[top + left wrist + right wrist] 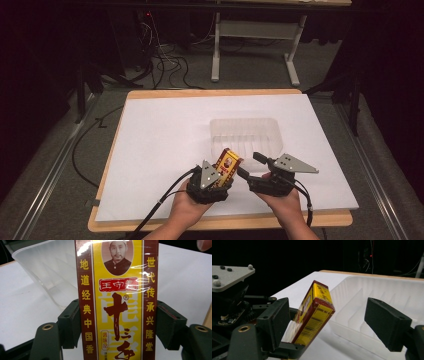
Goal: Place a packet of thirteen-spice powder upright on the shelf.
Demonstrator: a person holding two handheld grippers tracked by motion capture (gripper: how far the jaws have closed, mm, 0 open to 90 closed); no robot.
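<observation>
One barcode side on spice box (315,312)

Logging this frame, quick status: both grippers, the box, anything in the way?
Left gripper shut on yellow-and-red box, tilted above the sheet. Right gripper open beside it. Clear tray just beyond; nothing between.

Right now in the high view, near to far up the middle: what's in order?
Person's hands at the table's near edge → left gripper clamping the yellow-and-red seasoning box → clear plastic tray → bare white sheet → floor cables → white desk frame.
</observation>
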